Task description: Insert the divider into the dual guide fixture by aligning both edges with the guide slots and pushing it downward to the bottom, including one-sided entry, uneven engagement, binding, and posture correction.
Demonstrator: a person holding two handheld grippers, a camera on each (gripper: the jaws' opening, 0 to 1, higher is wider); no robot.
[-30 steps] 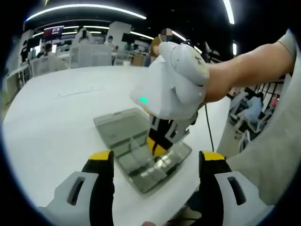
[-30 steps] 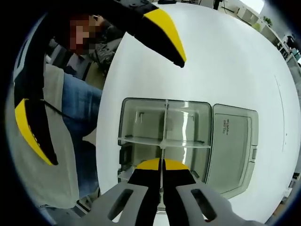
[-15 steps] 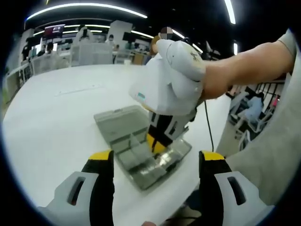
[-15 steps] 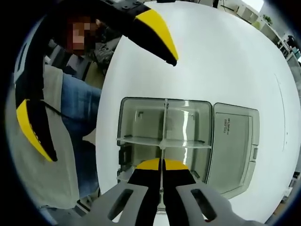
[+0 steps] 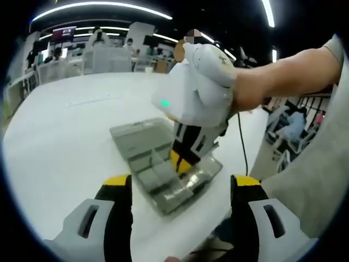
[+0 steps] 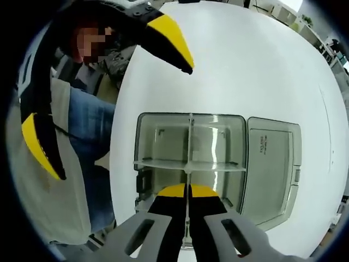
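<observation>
White table [image 6: 262, 60]: right gripper [image 6: 188, 190], clenched on the divider [image 6: 190, 144], stands above the box [image 6: 163, 143] to align slots; left gripper [image 5: 180, 183] released.

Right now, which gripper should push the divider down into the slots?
Right. The right gripper is shut on the thin clear divider directly above the open grey box. The left gripper hangs open, off to the side, holding nothing.

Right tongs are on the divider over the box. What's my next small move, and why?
Probably press straight down, gently. The right tongs are shut on the divider, which stands in line with the box's middle and crosses the other partition. The left tongs hang open, idle.
</observation>
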